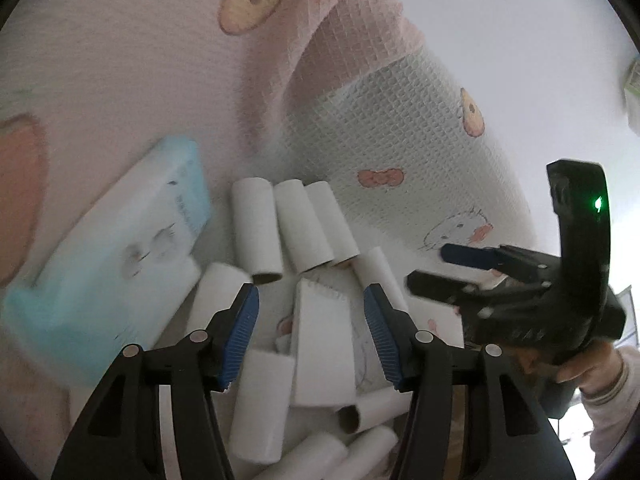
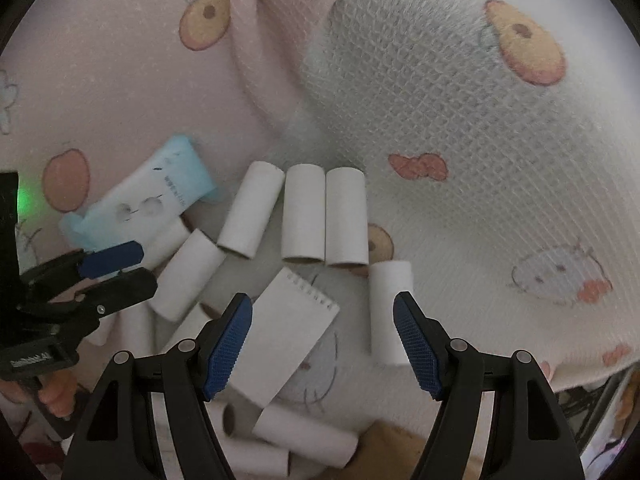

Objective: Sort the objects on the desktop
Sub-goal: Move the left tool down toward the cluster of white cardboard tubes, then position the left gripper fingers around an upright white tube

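Both grippers hung over a cartoon-print blanket strewn with white tubes. The right gripper stood wide open and empty, a small notepad lying between its fingers, untouched. The left gripper was also open, holding nothing, above the same notepad. A blue tissue pack lay at ten o'clock from the notepad.
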`<state>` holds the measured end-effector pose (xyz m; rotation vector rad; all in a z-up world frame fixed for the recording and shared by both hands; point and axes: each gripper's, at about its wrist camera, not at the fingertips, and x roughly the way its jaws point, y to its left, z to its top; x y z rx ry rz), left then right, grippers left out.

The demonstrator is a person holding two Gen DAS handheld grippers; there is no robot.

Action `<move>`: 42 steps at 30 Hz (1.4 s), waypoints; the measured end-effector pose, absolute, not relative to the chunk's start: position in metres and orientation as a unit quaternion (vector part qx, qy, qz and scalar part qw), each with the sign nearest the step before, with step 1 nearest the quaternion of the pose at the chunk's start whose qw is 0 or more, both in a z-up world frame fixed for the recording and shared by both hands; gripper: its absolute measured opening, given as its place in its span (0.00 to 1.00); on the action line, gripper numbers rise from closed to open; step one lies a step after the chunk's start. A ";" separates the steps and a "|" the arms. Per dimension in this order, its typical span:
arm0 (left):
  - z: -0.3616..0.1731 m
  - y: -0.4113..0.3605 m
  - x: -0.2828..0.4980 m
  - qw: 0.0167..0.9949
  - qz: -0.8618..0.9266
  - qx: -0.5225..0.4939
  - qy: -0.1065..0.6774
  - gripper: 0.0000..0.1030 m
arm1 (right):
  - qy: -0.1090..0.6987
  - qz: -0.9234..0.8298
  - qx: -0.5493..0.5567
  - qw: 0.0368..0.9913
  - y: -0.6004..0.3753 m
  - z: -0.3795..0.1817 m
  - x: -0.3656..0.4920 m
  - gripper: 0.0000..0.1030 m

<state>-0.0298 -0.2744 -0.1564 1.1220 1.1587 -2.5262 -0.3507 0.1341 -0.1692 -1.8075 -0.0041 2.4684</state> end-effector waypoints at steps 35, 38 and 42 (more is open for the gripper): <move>-0.222 -0.282 -0.202 0.089 -0.675 0.502 0.534 0.33 | 0.157 0.751 -0.637 0.076 0.197 -0.251 -0.407 0.38; -0.224 -0.280 -0.205 0.094 -0.668 0.519 0.525 0.31 | 0.164 0.753 -0.633 0.071 0.195 -0.251 -0.406 0.38; -0.225 -0.280 -0.203 0.097 -0.660 0.524 0.529 0.27 | 0.155 0.758 -0.631 0.066 0.190 -0.251 -0.405 0.38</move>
